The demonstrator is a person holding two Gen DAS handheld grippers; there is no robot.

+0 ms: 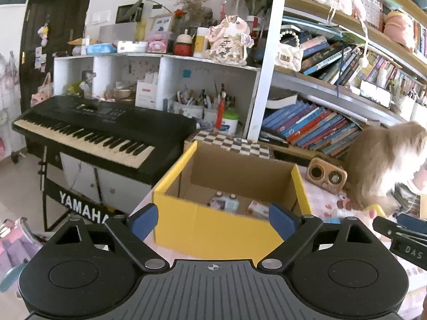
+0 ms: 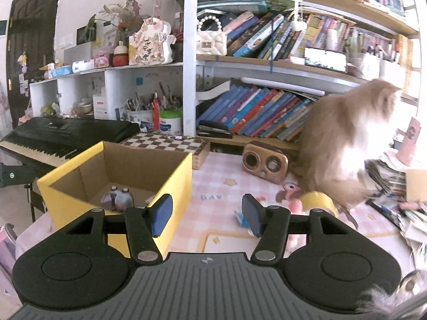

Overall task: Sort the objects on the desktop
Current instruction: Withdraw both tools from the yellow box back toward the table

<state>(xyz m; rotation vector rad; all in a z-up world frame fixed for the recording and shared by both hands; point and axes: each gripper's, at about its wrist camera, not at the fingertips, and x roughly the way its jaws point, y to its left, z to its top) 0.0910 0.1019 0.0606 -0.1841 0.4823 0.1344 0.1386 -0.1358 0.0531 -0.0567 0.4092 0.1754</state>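
Left gripper point(image 1: 213, 222): jaws spread wide, empty, before the yellow box point(image 1: 213, 229).
Right gripper point(image 2: 205, 216): jaws apart, empty, above the table point(image 2: 221, 186).
Cat point(image 2: 344, 144): beside the yellow tape roll point(image 2: 320, 200).

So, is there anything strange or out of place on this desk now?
Yes. A furry animal, probably a cat, stands on the desk among the items, beside the wooden speaker and a yellow tape roll. It is blurred, so likely moving. The books on the lower shelf lean over.
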